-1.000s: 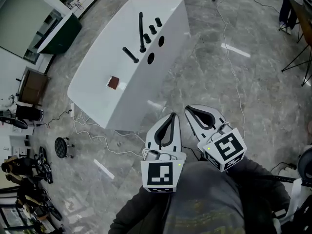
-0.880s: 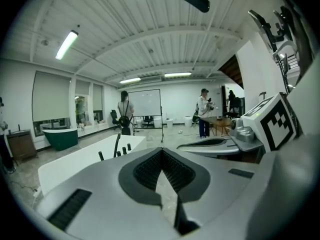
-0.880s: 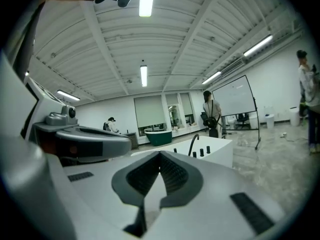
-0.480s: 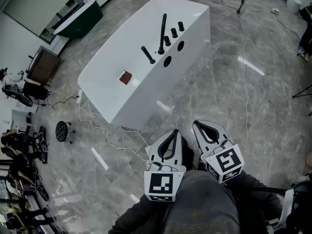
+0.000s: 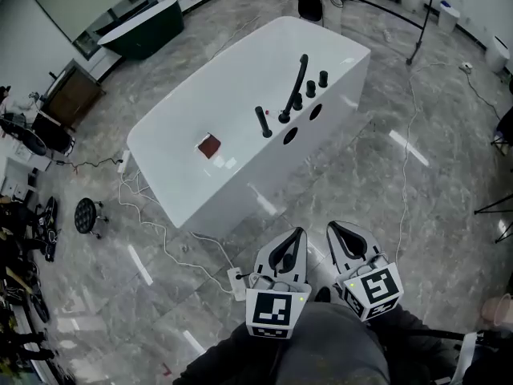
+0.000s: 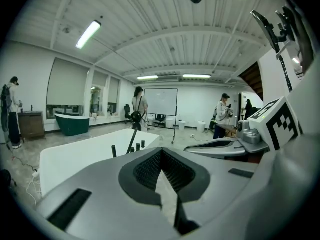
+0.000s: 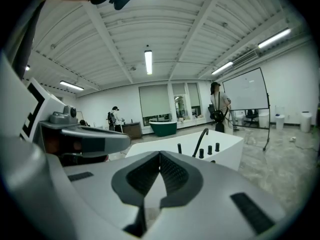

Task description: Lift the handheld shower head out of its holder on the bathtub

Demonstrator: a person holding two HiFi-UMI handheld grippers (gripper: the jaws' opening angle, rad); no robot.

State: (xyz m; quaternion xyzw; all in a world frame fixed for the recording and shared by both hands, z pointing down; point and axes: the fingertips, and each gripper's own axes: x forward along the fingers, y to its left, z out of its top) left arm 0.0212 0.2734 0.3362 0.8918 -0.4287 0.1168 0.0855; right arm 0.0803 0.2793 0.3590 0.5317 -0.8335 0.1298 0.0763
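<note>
The white bathtub [image 5: 192,175] stands ahead on the grey floor. On its right rim a short black handheld shower head [image 5: 263,122] stands in its holder, beside a tall curved black spout [image 5: 296,83] and black knobs [image 5: 311,89]. My left gripper [image 5: 300,233] and right gripper [image 5: 333,228] are side by side near my body, well short of the tub, both shut and empty. The left gripper view shows its jaw tips [image 6: 161,150] meeting, with the shower head [image 6: 114,151] far off. In the right gripper view the jaw tips [image 7: 160,154] meet too, the shower head [image 7: 179,148] beyond.
A red-brown square [image 5: 209,145] lies on the tub's top. White cables [image 5: 160,231] and a power strip [image 5: 237,283] trail over the floor before the tub. A dark green tub [image 5: 144,29] stands at the back, a tripod [image 5: 421,22] at right. People [image 6: 138,106] stand far off.
The tub has slid lower and rightward in the head view and looks nearer. Both grippers have shifted lower in the frame and stay shut, side by side.
</note>
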